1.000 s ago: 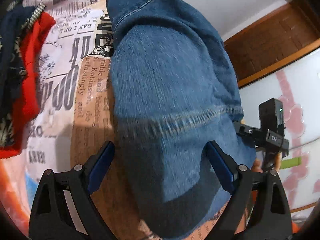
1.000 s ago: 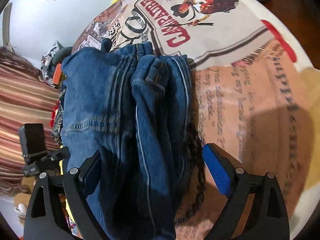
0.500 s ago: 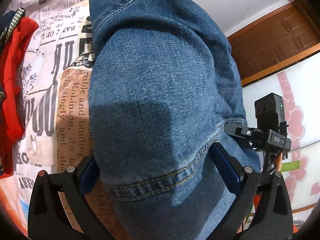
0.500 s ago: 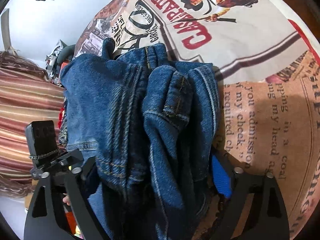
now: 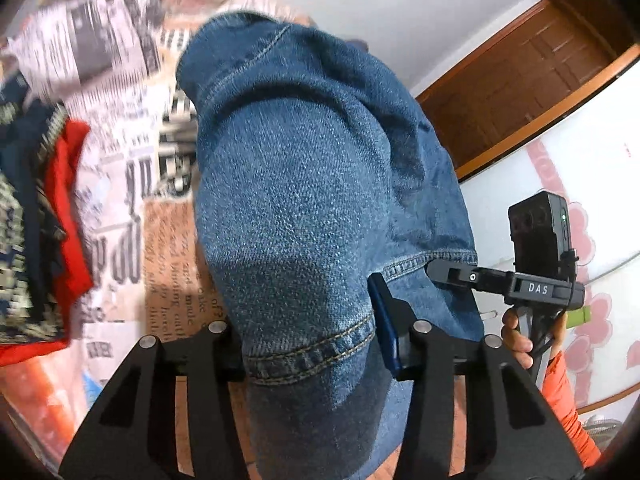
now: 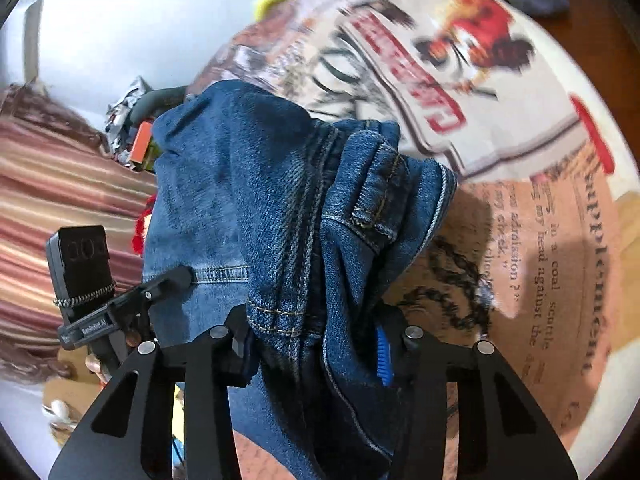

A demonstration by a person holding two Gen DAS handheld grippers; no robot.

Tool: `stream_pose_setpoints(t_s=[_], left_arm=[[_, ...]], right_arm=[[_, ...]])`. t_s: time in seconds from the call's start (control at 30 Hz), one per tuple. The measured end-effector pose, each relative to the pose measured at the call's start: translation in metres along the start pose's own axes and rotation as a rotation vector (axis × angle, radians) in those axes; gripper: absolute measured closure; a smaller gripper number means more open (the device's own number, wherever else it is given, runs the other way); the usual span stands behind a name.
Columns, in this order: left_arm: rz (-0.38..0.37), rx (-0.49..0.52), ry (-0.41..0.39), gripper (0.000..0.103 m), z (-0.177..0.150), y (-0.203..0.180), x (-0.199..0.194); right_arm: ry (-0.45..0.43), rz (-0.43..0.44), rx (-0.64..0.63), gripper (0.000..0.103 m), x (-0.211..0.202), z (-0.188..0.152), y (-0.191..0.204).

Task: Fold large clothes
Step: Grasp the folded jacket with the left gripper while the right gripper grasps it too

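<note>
The jeans are bunched into a thick bundle and pinched at both ends; the left claw is pressed onto a stitched hem that fills the gap between its fingers, and the right claw clamps the waistband end, with a belt loop and seams showing just ahead of its pads; beyond each claw the denim rises away in a rounded hump, seemingly lifted off the newspaper-print cover that lies under and beyond it; I judge the fold as partly done: the legs look doubled over already, yet the layers at the right claw are crumpled and uneven, so laying down, squaring and a final fold remain; to the left of the left claw a heap of red and dark clothes waits, apparently unfolded.
</note>
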State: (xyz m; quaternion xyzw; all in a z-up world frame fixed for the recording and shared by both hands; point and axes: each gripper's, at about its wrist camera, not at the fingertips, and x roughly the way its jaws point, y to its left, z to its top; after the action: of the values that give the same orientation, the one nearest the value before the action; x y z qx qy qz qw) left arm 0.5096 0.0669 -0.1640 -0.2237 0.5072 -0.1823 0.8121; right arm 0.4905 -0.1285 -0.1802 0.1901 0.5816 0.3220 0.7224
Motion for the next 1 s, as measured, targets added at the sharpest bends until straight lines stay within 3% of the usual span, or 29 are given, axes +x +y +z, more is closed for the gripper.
stream_pose_setpoints(t_s=[0.13, 0.33, 0.6, 0.8, 1.0], left_arm=[[-0.013, 0.027, -0.092, 0.056, 0.007, -0.008, -0.06], [-0.001, 0.044, -0.216, 0.056, 0.011, 0.01, -0.147], [0.03, -0.043, -0.349, 0.056, 0.022, 0.09, -0.232], [0.073, -0.135, -0.384, 0.056, 0.024, 0.163, -0.256], [0.083, -0.245, -0.359, 0.056, 0.032, 0.239, -0.247]], right_arm=[[-0.055, 0.028, -0.043, 0.063, -0.02, 0.004, 0.046], [-0.116, 0.054, -0.147, 0.063, -0.026, 0.012, 0.118], [-0.116, 0.095, -0.245, 0.063, 0.029, 0.03, 0.209], [-0.074, 0.113, -0.298, 0.063, 0.098, 0.042, 0.243], [-0.014, 0.122, -0.261, 0.063, 0.165, 0.048, 0.251]])
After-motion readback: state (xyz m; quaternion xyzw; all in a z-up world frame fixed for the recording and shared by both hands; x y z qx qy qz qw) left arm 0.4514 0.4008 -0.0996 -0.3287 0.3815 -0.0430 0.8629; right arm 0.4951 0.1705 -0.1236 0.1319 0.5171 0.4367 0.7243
